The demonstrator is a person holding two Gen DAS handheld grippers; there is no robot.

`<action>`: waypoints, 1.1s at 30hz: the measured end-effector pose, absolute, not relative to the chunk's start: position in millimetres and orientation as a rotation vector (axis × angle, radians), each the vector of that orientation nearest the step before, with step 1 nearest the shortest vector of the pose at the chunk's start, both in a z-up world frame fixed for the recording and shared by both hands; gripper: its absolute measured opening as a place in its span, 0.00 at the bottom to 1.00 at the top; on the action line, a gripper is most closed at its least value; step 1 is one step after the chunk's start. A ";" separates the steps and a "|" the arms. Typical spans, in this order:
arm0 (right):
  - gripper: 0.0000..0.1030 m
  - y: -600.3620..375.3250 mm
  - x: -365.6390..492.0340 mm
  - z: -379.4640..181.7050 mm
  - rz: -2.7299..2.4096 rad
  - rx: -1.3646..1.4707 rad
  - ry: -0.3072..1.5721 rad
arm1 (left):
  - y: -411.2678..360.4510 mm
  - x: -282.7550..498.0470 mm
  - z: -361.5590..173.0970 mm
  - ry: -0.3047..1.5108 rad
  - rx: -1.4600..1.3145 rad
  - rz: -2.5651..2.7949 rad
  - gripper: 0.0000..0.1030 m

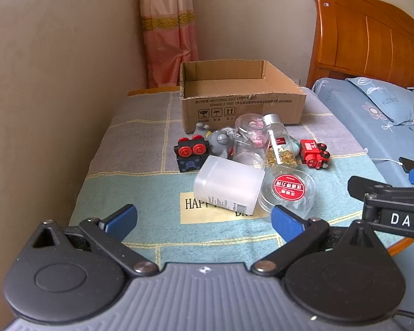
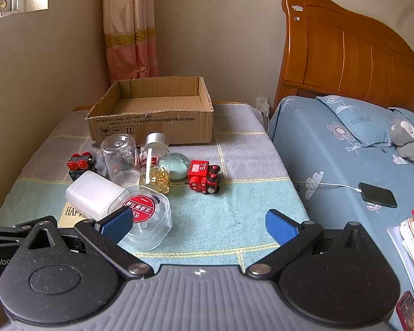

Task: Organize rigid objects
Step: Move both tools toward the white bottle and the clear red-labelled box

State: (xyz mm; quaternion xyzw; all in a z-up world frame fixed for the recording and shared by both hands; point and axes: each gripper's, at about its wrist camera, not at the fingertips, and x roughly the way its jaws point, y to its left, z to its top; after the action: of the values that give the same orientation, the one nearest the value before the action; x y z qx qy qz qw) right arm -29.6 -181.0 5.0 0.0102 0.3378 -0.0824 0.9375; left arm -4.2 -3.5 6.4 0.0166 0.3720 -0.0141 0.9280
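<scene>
Nearest the left gripper (image 1: pixel 204 220), white plastic bottle (image 1: pixel 229 186) lies sideways: light, slick, so pinch mid-body. Both it and right gripper (image 2: pixel 198 224) are spread wide, holding nothing.

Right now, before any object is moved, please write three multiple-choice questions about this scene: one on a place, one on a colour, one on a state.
1. Where is the cardboard box?
A. behind the pile of objects
B. on the bed
C. under the table

2. What colour is the toy train?
A. green
B. red
C. yellow

3. What does the cardboard box hold?
A. bottles
B. toys
C. nothing visible

Answers:
1 A, it stands on the cloth beyond the jars.
2 B, its body is red with black wheels.
3 C, only its bare cardboard floor shows.
</scene>
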 end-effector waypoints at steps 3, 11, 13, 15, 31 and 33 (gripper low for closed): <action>1.00 -180.9 -29.1 5.7 -0.169 0.016 0.684 | -3.8 -3.6 6.1 0.760 0.035 -0.032 0.99; 1.00 -183.4 -26.4 4.5 -0.153 0.012 0.674 | -4.0 -0.8 4.3 0.756 0.041 -0.065 0.99; 1.00 -185.0 -26.2 3.7 -0.137 0.010 0.667 | -4.0 0.3 3.2 0.748 0.047 -0.079 0.99; 1.00 -186.6 -25.9 2.8 -0.117 0.003 0.655 | -3.7 2.2 1.7 0.744 0.052 -0.104 0.99; 1.00 -198.7 1.3 -44.5 0.200 -0.082 0.670 | 6.7 38.0 -44.1 0.834 0.116 -0.217 0.99; 1.00 -196.8 8.4 -55.8 0.252 -0.100 0.686 | 9.7 43.6 -51.5 0.853 0.116 -0.236 0.99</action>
State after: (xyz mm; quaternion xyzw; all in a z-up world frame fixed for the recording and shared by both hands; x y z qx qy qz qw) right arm 8.4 -196.8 -55.8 -0.0488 0.3352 0.1234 0.9327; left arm 43.6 9.7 -51.5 0.0563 0.4127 -0.1140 0.9019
